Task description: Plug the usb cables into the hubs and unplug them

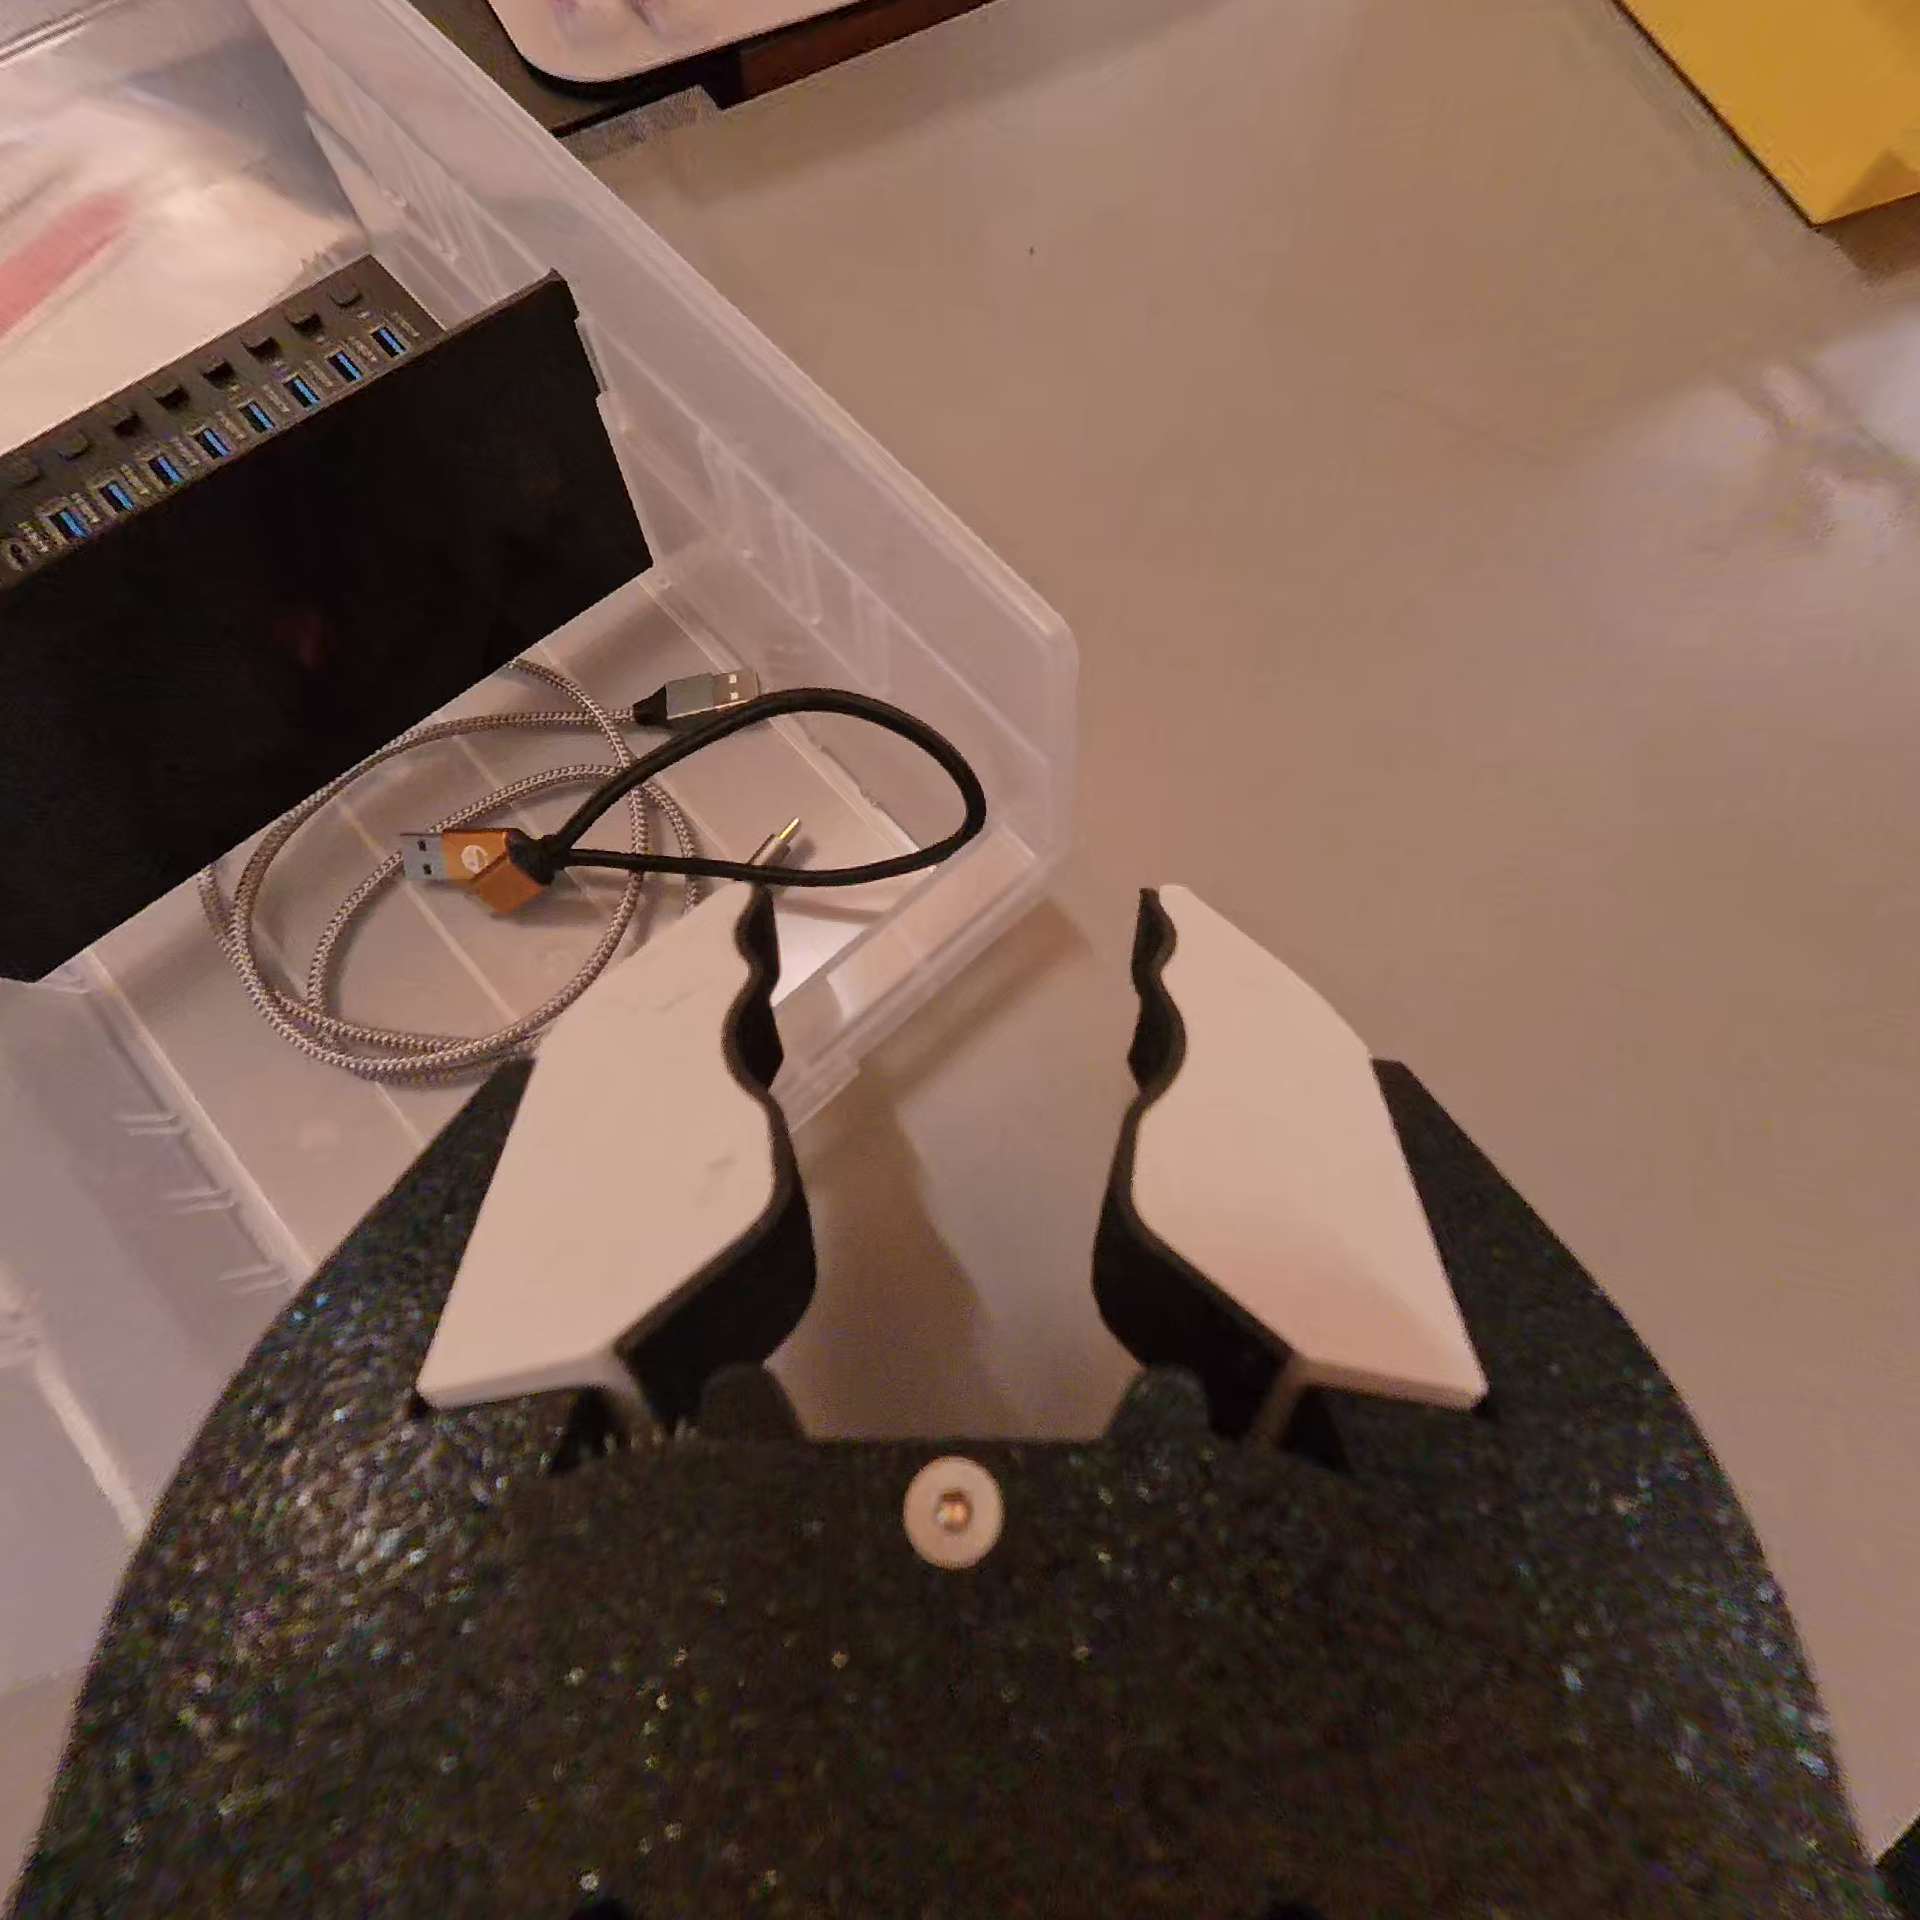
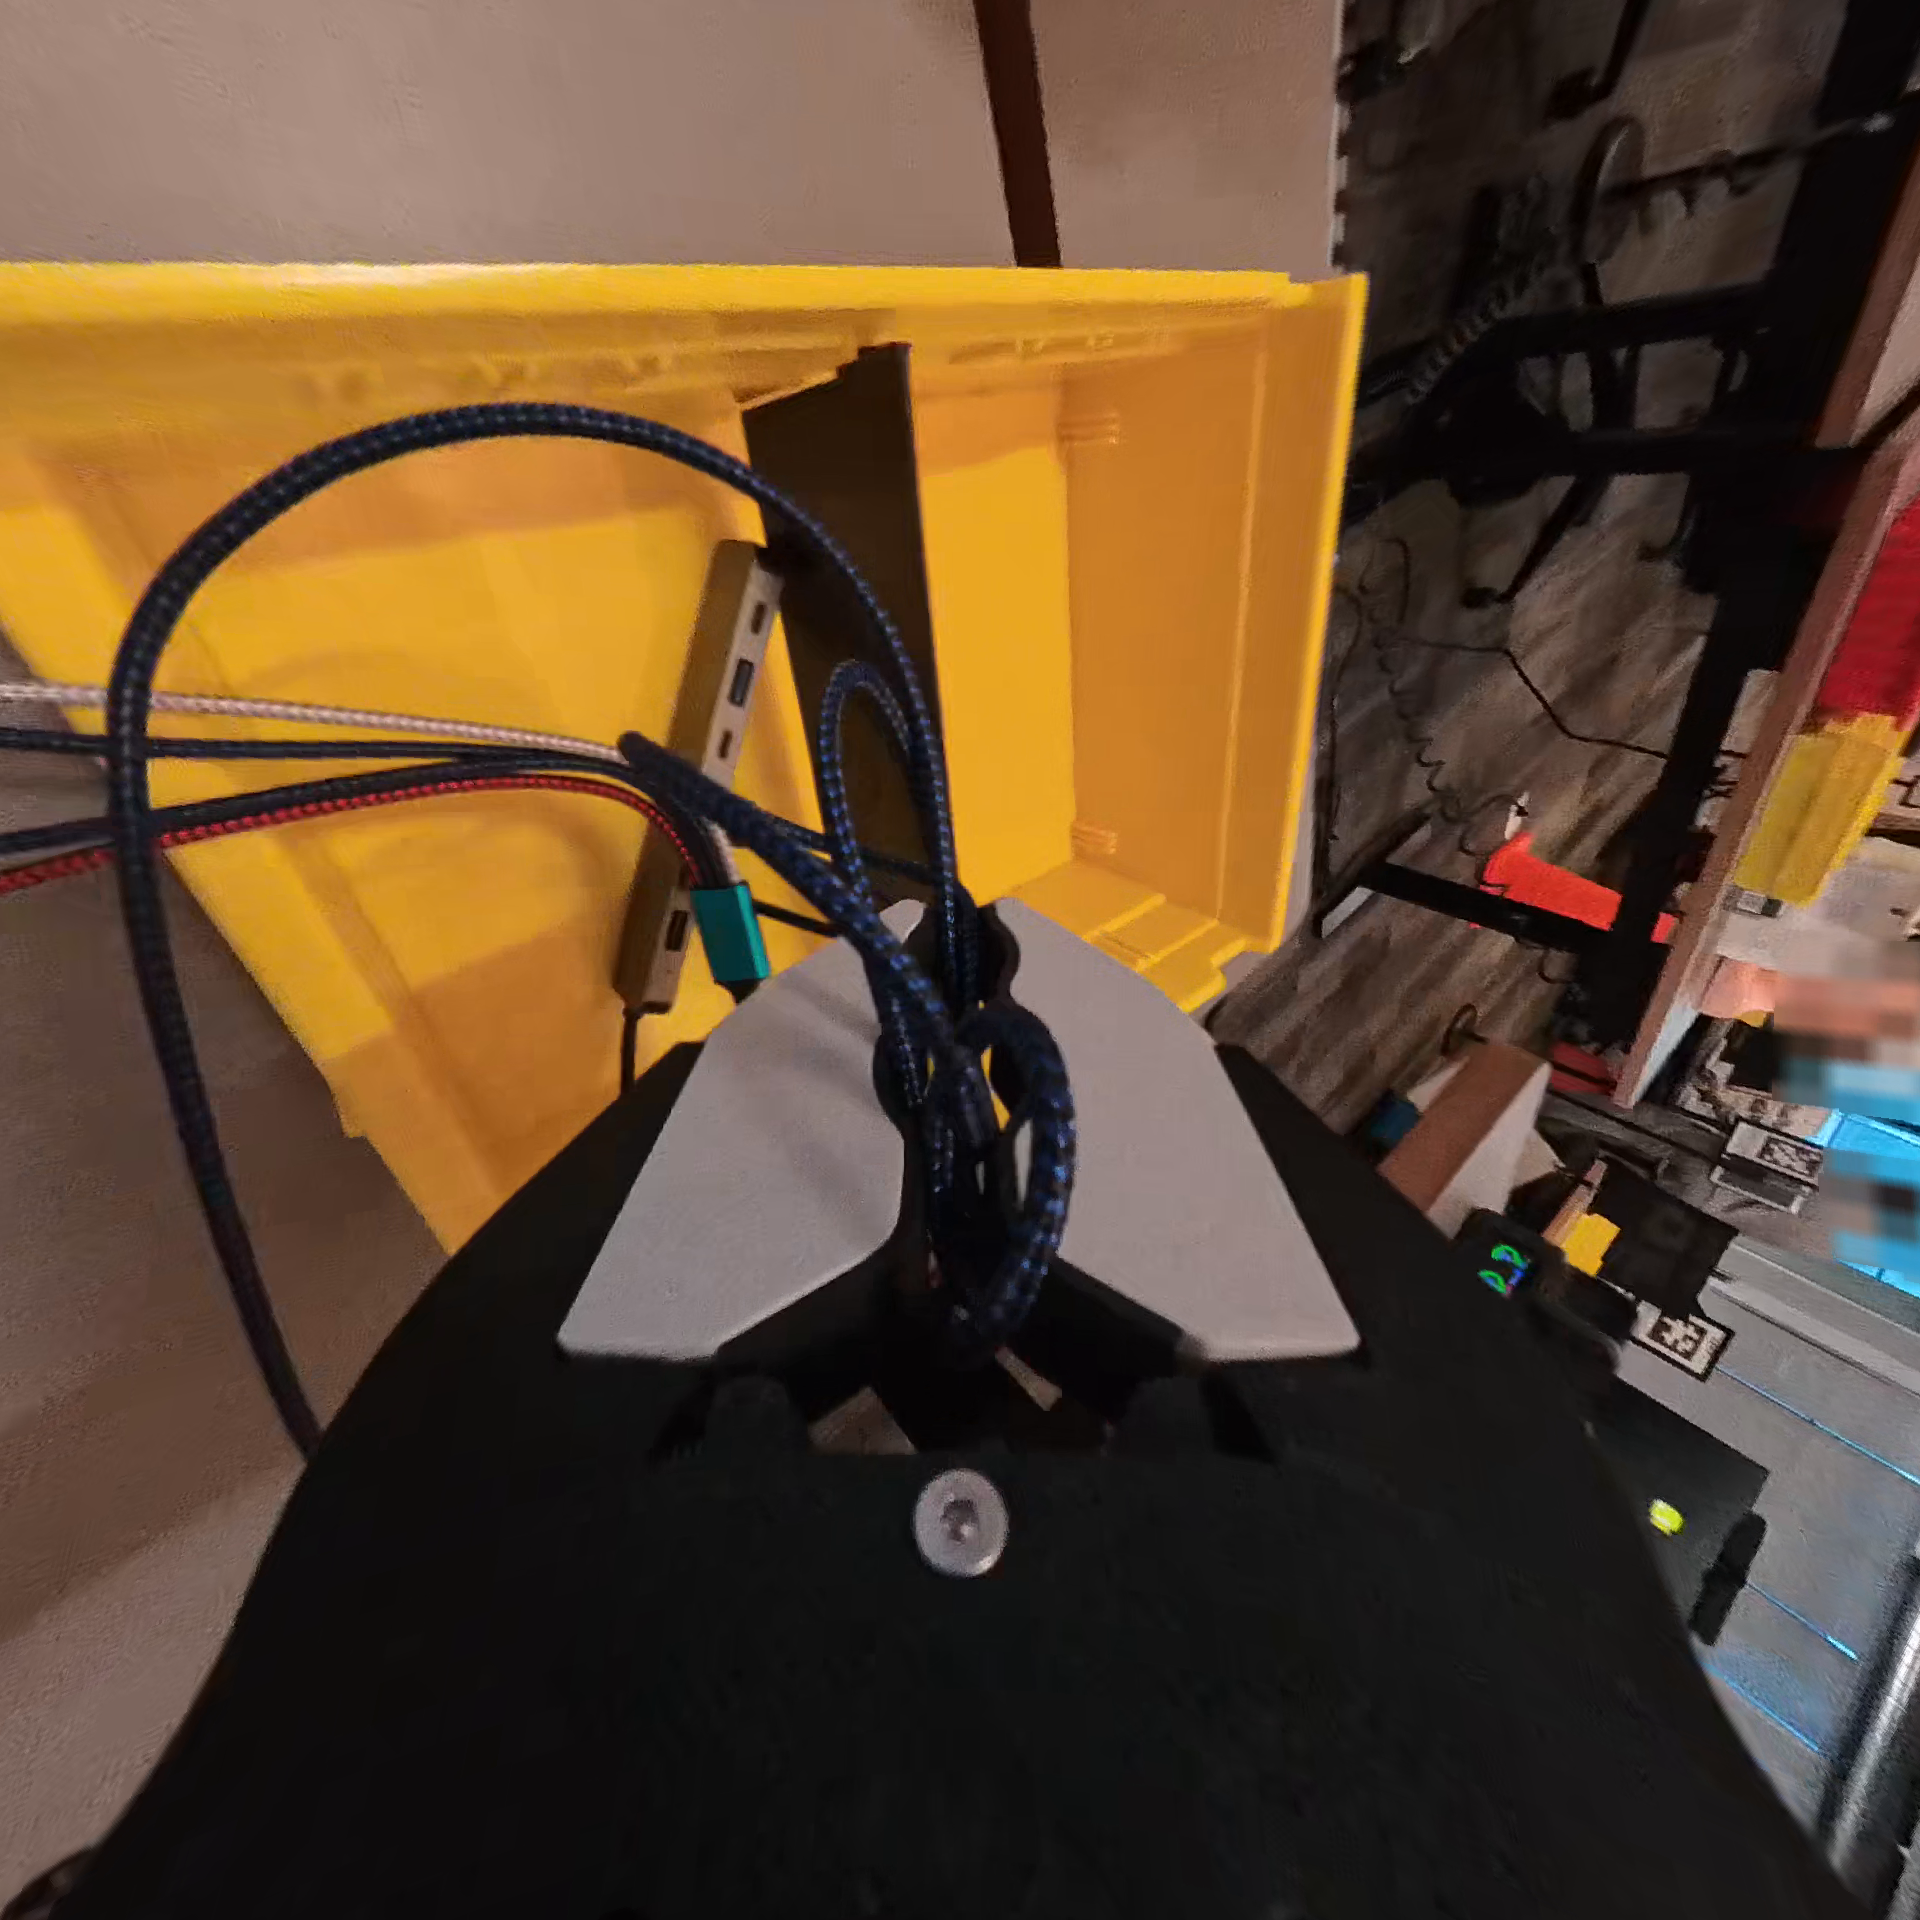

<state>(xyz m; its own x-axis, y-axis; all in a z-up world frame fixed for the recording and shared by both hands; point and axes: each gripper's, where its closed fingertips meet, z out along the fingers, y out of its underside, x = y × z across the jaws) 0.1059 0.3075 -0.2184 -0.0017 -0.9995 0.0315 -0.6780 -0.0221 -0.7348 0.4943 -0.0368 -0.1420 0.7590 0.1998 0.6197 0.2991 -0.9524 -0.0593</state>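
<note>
In the left wrist view, my left gripper is open and empty, just outside the near corner of a clear plastic bin. In the bin stands a black multi-port USB hub with blue ports along its top. Below it lie a grey braided cable and a black cable with a gold USB plug. In the right wrist view, my right gripper is shut on a dark blue braided cable that loops up to the left. A slim grey hub stands in a yellow bin, with a teal plug beside it.
Red, white and dark cables run from the left toward the slim hub. A dark divider stands in the yellow bin. The yellow bin's corner shows at top right of the left wrist view. Beige tabletop lies right of the clear bin. Cluttered floor and shelving lie beyond the table edge. My hands' fingertips stand some 55 cm from each other. To the black multi-port USB hub: left tips about 15 cm, right tips about 60 cm.
</note>
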